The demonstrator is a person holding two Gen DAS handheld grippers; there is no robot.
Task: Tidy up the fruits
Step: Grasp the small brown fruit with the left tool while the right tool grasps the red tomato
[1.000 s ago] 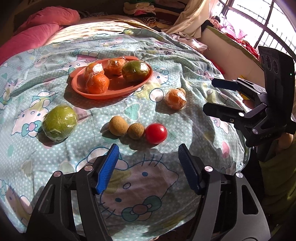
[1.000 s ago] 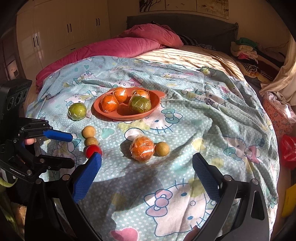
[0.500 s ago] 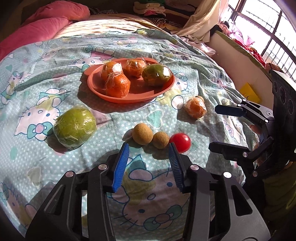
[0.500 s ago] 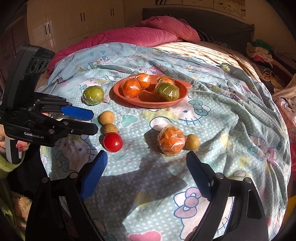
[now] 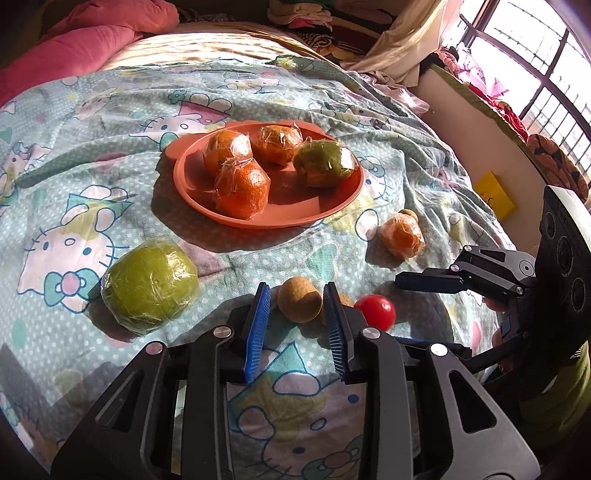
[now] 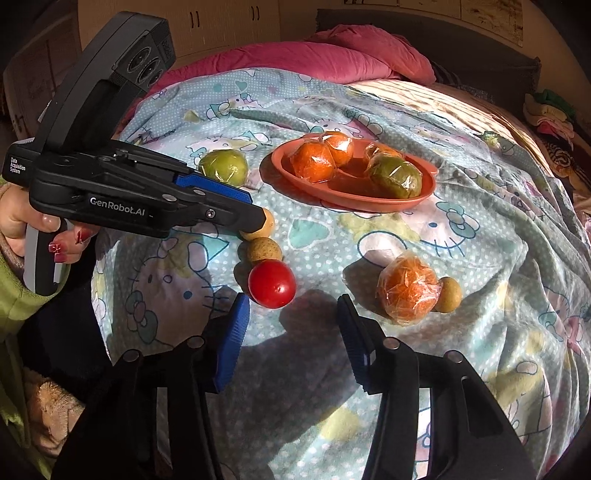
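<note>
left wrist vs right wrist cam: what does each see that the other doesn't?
Left wrist only: the window, a yellow note, and the left gripper with its jaws closing around a tan ball, though contact is unclear.
Right wrist only: the cabinet doors, the hand on the left gripper's handle, and the right gripper closing with nothing between its fingers.
Both: the orange plate with four wrapped fruits, the green fruit and the red ball.
</note>
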